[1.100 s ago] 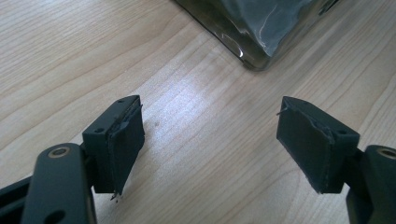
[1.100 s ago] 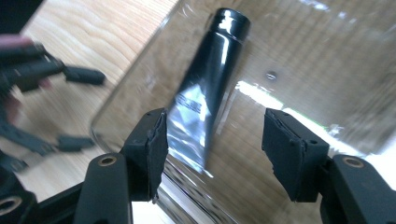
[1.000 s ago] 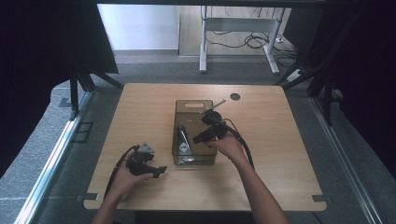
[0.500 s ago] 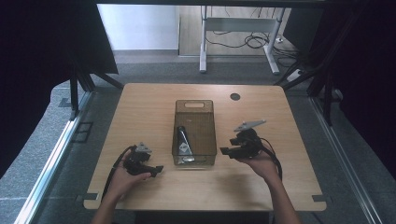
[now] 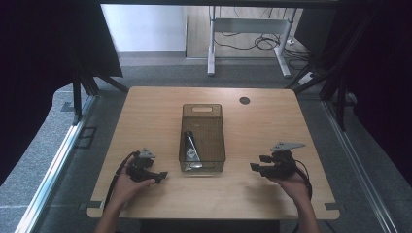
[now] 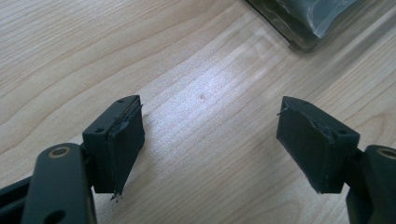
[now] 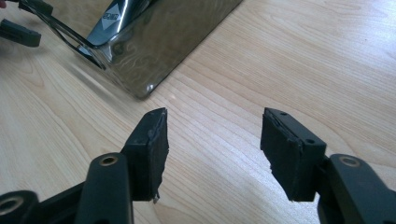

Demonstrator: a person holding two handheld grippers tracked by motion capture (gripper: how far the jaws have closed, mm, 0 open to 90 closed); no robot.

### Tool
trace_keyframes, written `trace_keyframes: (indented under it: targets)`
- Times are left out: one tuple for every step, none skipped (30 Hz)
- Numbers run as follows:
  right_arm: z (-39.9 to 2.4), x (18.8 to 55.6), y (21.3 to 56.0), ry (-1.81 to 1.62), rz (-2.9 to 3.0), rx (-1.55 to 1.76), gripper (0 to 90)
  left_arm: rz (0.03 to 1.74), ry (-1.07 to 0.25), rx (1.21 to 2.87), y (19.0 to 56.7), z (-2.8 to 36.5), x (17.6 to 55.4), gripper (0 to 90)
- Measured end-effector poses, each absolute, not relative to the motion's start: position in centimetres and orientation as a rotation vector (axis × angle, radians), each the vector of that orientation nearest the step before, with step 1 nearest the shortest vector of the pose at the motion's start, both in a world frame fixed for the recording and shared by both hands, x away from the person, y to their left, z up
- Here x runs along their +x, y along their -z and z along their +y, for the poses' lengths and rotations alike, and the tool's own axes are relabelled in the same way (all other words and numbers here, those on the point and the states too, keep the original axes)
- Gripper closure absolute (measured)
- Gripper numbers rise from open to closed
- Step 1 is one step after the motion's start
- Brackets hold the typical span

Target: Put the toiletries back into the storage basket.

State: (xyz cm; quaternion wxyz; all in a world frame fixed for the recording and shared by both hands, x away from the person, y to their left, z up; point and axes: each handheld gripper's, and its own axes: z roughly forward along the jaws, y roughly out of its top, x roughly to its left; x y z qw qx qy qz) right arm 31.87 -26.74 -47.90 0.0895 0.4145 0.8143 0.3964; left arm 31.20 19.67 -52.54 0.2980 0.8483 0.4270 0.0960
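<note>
Dark translucent plastic bin (image 5: 202, 138) is sitting mid-table (image 5: 272, 194), a dark pouch (image 5: 191, 147) lying inside. Left gripper (image 5: 156, 175) and right gripper (image 5: 257, 164) are resting beside it, jaws wide, empty; placing seems finished.

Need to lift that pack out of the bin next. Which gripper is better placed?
Either, nearly. I'd lean right: the right gripper has open jaws aimed at the bin, with the pack in its view. The left gripper is open too, but sees just the bin's corner.
</note>
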Motion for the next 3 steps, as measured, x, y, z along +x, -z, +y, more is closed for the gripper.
trace_keyframes:
  targets:
    - [-26.79, 31.9, 48.06, -1.172, 2.418, 1.232, 40.9, 1.139, -0.251, 2.249, 52.54, 19.57, 31.14, 23.6]
    - [-26.84, 31.92, 48.25, -1.163, 2.413, 1.232, 40.6, 1.127, -0.254, 2.253, 52.55, 19.53, 31.16, 23.6]
    - [-26.91, 31.96, 48.48, -1.156, 2.411, 1.234, 39.8, 1.127, -0.252, 2.256, 52.51, 19.47, 31.12, 23.6]
